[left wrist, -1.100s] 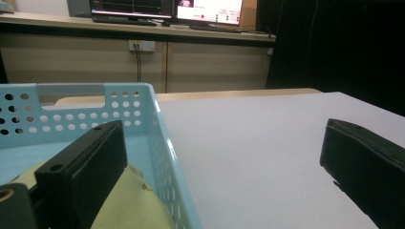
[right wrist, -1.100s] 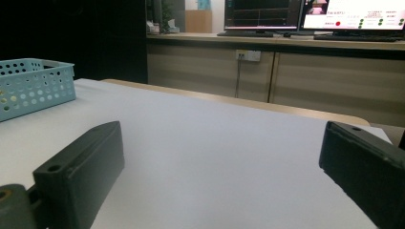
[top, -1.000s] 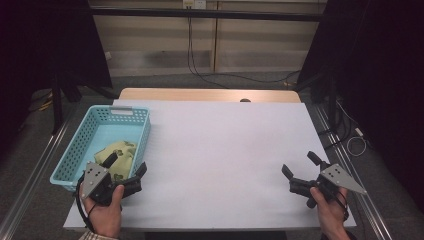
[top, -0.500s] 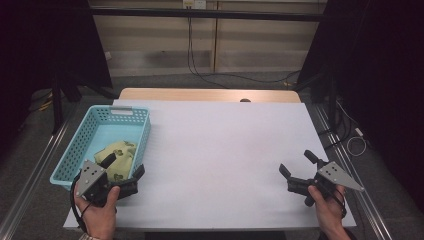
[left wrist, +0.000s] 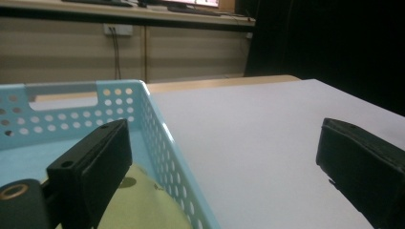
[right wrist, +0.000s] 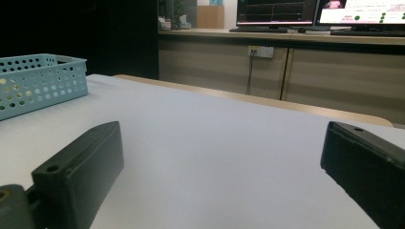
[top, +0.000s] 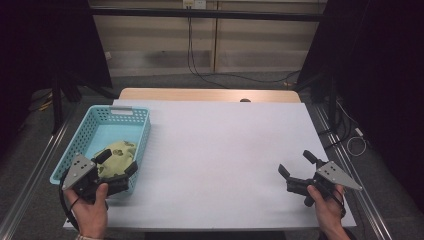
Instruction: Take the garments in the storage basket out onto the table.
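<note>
A light blue perforated basket (top: 90,130) stands on the left of the white table and holds a yellow-green patterned cloth (top: 117,155). My left gripper (top: 117,164) is open at the basket's near right corner, one jaw over the cloth, the other outside the basket's wall. In the left gripper view the basket wall (left wrist: 162,138) runs between the jaws, with the cloth (left wrist: 143,205) beneath the left jaw. My right gripper (top: 296,164) is open low over the table near its front right corner, nothing between its jaws. The basket (right wrist: 38,81) shows far left in the right gripper view.
The white table surface (top: 220,150) stretches between the two grippers. A wooden strip (top: 200,94) edges the table's far side. Cables (top: 200,55) hang by the back wall, and a dark curtain (top: 380,75) stands at right.
My left gripper has drawn back slightly toward the table's front left, staying at the basket's near corner. The right gripper has shifted a little left. Both stay open.
</note>
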`<state>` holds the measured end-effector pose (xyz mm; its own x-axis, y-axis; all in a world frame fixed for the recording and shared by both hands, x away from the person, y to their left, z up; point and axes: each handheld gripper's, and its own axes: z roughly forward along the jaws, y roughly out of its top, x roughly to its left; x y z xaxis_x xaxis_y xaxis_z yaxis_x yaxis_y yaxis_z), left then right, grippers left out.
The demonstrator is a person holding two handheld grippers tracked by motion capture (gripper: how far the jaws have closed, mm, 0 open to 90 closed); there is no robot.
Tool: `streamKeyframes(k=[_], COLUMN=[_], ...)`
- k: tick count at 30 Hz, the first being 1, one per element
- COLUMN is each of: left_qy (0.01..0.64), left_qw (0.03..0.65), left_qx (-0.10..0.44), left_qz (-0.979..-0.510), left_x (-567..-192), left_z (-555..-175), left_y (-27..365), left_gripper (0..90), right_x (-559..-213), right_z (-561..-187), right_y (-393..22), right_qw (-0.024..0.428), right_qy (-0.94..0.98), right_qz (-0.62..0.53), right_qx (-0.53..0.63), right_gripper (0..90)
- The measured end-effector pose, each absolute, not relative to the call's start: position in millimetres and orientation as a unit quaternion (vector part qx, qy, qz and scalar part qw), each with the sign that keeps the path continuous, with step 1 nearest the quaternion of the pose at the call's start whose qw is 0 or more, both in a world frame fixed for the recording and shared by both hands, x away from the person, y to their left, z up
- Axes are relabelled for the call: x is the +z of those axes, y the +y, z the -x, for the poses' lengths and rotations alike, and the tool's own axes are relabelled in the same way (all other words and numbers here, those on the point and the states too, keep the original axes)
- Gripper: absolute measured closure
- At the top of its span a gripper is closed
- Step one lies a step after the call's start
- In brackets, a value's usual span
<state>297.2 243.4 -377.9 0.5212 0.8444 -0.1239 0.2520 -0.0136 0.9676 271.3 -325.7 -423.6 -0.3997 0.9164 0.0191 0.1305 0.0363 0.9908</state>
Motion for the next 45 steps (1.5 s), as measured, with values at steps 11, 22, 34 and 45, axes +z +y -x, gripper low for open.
streamKeyframes(k=[11, 22, 34, 45], left_qy=[0.424, 0.419, 0.423, 0.435], left_qw=[0.554, 0.529, 0.482, 0.485], left_qx=[0.253, 0.255, 0.213, 0.212], left_qz=[-0.670, -0.692, -0.738, -0.729], left_x=[-364.9, -353.0, -338.0, -336.2], left_z=[-301.1, -315.0, -322.9, -336.4], left_y=[261.9, 278.6, 284.6, 286.6], left_gripper=[4.8, 5.6, 6.1, 4.7], right_x=[-425.1, -425.5, -424.5, -424.9], right_z=[-273.6, -273.7, -271.7, -272.2], right_y=[-324.6, -323.9, -321.9, -321.2], right_qw=[0.350, 0.351, 0.354, 0.352], right_qy=[0.633, 0.634, 0.639, 0.643], right_qz=[-0.410, -0.410, -0.404, -0.404], right_qx=[0.556, 0.554, 0.551, 0.548], right_gripper=[0.2, 0.2, 0.2, 0.5])
